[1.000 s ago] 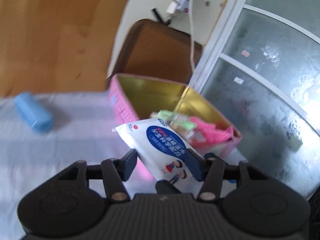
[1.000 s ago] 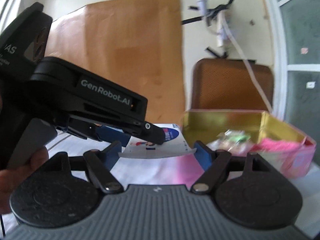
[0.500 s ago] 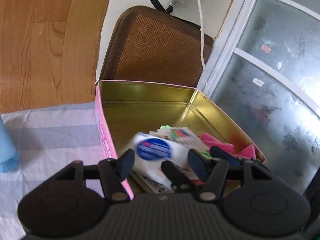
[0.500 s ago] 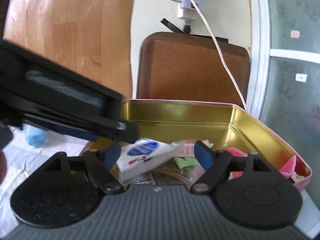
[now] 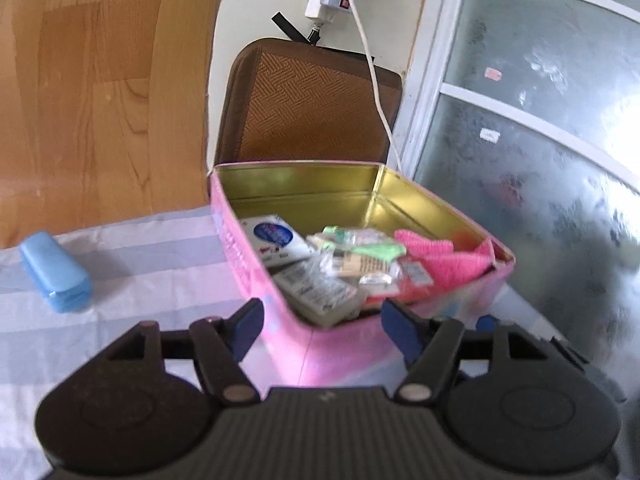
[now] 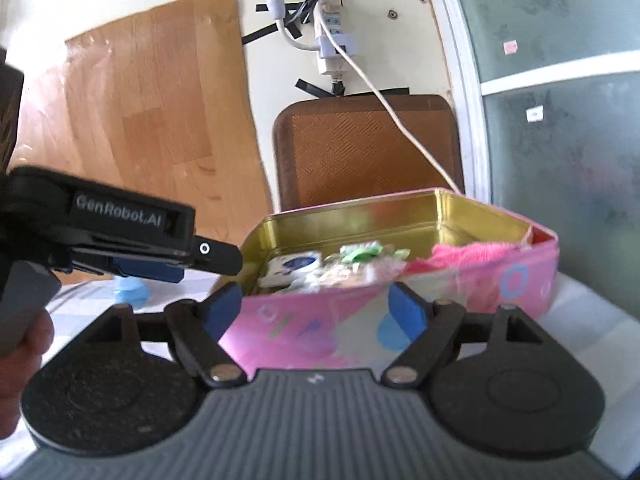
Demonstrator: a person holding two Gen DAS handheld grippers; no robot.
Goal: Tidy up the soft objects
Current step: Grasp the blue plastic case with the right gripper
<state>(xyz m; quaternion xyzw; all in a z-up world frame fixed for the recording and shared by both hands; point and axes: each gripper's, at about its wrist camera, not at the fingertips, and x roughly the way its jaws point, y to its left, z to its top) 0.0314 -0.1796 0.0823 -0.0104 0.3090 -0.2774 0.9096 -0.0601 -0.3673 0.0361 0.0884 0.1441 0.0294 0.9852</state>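
A pink tin box point(image 5: 248, 268) with a gold inside stands on the striped cloth; it also shows in the right wrist view point(image 6: 472, 300). In it lie a white tissue pack with a blue label point(image 5: 276, 240) point(image 6: 294, 266), clear packets with green parts point(image 5: 356, 252), another white pack point(image 5: 320, 292) and a pink cloth point(image 5: 436, 256) point(image 6: 472, 254). My left gripper point(image 5: 324, 316) is open and empty, in front of the tin's near corner. My right gripper point(image 6: 314, 308) is open and empty in front of the tin's side. The left gripper point(image 6: 216, 256) shows at left in the right wrist view.
A light blue soft pack point(image 5: 54, 274) lies on the striped cloth point(image 5: 132, 264) left of the tin. A brown woven cushion point(image 5: 308, 108) leans on the wall behind the tin, with a white cable point(image 5: 376, 80) hanging over it. Frosted glass panels point(image 5: 540, 140) stand to the right.
My left gripper carried the tissue pack over the tin, let it go inside and drew back open. My right gripper also drew back from the tin.
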